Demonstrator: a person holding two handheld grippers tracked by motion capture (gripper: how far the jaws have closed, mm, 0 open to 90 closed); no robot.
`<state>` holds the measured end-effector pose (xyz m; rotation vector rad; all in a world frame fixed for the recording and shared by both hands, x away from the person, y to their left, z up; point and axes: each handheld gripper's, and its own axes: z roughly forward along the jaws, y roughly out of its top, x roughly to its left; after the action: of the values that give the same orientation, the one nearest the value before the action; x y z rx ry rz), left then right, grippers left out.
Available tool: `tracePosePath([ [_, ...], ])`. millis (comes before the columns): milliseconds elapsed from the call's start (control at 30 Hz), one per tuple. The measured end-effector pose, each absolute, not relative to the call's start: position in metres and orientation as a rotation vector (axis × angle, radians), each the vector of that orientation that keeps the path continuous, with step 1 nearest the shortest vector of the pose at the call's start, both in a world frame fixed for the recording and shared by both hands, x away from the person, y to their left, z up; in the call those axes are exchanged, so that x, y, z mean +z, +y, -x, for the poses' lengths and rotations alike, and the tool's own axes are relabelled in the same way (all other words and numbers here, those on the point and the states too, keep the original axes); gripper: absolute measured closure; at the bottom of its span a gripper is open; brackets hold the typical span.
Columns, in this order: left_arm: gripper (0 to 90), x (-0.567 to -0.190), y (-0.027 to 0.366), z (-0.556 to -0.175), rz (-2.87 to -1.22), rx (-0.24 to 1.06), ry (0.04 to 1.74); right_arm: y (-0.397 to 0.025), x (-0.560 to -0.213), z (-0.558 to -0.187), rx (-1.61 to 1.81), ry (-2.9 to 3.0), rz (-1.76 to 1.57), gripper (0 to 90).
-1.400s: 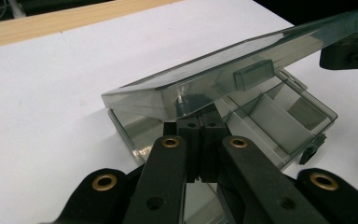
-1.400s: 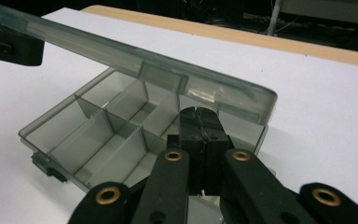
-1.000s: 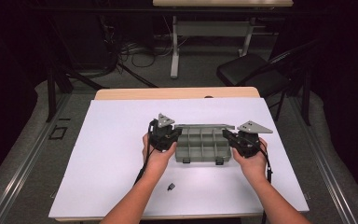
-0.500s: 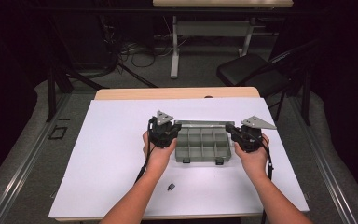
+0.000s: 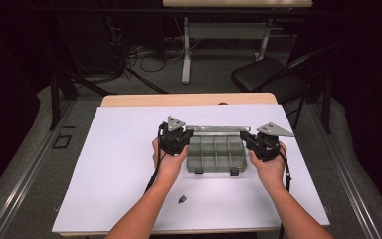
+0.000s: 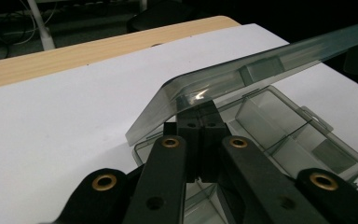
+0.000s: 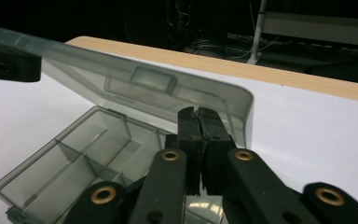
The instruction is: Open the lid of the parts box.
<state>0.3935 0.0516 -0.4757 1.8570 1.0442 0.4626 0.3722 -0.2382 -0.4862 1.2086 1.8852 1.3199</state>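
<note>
A smoky clear compartment box (image 5: 215,155) lies on the white table cover between my two grippers. Its hinged lid (image 5: 219,129) stands raised at the far side. My left gripper (image 5: 181,143) is shut at the box's left end. Its joined tips (image 6: 200,109) sit under the lid's (image 6: 261,65) near corner, above the box base (image 6: 307,140). At the right end, my right gripper (image 5: 251,143) is also shut. Its tips (image 7: 198,115) press under the lid's (image 7: 121,84) other corner. The compartments (image 7: 74,158) look empty.
A small dark piece (image 5: 182,199) lies on the white cover (image 5: 104,164) near the front, between the person's forearms. The wooden table edge (image 5: 179,99) runs along the back. A black chair (image 5: 263,74) and a desk frame stand beyond the table.
The lid has swung up higher from the box. Both grippers have edged forward with it, and the right one has shifted slightly outward.
</note>
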Motion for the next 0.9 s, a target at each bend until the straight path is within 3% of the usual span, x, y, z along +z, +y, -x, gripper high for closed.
tracePosePath([
  [600,90.0,-0.472,0.053,-0.397,-1.845,0.466,1.059,-0.258,-0.494,-0.367,1.332,1.888,-1.218,59.4],
  [900,90.0,-0.473,0.052,-0.398,-1.845,0.466,1.061,-0.263,-0.505,-0.375,1.286,1.873,-1.169,60.1],
])
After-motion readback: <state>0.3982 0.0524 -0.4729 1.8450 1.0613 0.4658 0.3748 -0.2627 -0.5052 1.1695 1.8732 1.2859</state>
